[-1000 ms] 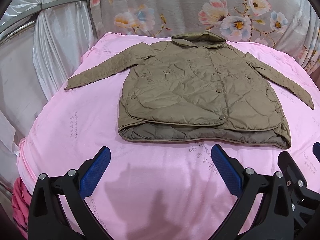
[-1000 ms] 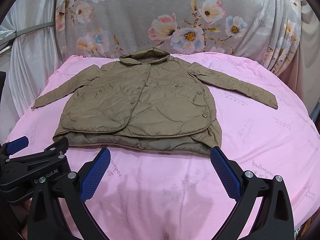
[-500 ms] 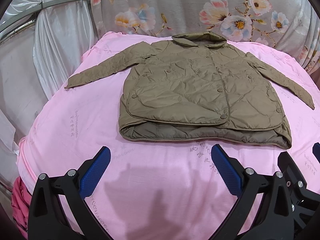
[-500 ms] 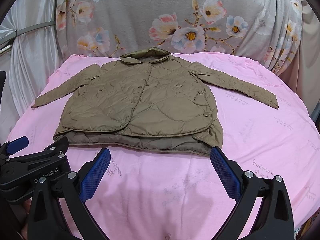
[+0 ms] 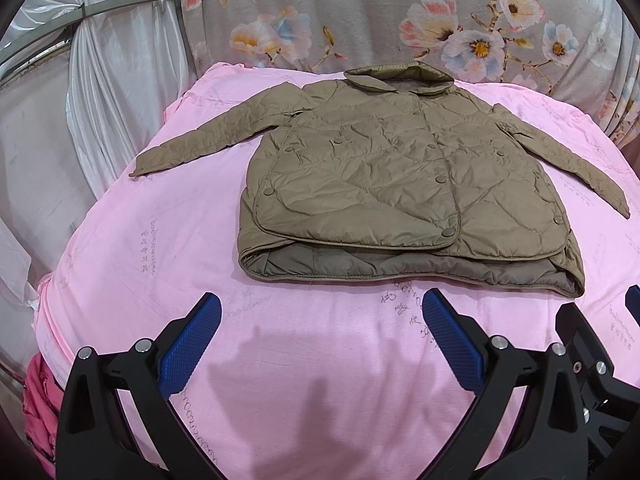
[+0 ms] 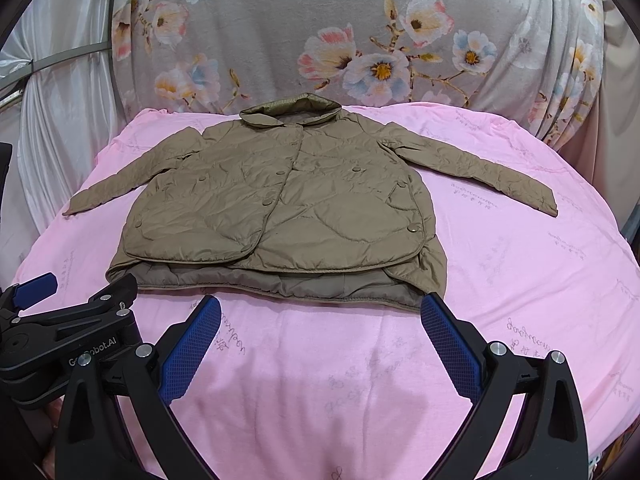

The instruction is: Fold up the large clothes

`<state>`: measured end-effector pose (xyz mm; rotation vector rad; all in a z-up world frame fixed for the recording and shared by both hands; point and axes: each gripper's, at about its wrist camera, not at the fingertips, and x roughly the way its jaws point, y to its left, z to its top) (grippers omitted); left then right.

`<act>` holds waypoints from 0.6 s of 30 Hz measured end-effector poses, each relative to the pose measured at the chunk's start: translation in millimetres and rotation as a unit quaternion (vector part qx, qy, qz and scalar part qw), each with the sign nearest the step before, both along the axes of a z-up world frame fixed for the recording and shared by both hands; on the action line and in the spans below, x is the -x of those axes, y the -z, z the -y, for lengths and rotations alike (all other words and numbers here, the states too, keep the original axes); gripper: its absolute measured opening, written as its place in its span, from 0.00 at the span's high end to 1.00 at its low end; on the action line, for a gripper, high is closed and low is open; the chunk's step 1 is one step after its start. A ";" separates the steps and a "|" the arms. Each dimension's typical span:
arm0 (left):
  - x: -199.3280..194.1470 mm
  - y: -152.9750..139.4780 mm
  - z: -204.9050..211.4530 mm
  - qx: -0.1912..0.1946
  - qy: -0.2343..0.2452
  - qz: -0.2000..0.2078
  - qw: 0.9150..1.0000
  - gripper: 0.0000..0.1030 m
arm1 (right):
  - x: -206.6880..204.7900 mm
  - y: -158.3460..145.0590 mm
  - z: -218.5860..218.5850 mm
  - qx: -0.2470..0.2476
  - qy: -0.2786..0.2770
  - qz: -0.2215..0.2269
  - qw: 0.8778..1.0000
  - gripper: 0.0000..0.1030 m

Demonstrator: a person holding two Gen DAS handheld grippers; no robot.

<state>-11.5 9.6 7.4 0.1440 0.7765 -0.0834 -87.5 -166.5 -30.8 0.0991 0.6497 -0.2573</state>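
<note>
An olive quilted jacket lies face up and buttoned on a pink sheet, collar at the far side, both sleeves spread out to the sides, hem nearest me. My left gripper hangs open over bare sheet just short of the hem, nothing between its blue pads. My right gripper is open too, its fingertips almost level with the hem, its right fingertip by the jacket's right hem corner. In the right wrist view the left gripper's body shows at lower left.
A grey floral cloth stands behind the bed. White curtains hang at the left. A pink bundle lies low beside the bed's left edge. Bare sheet surrounds the jacket on all sides.
Both views have shifted only slightly; the jacket sits marginally lower in the right wrist view. The jacket has not moved and both grippers remain open.
</note>
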 end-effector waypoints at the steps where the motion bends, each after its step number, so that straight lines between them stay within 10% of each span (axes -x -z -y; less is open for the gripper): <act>1: 0.0 0.0 0.0 0.000 0.000 0.000 1.000 0.05 | -0.1 0.2 0.5 0.001 0.000 0.000 1.000 0.05; 18: -0.1 0.0 -5.1 -0.001 -0.001 0.000 1.000 0.05 | -1.8 1.9 -2.2 0.001 -0.001 -0.002 1.000 0.05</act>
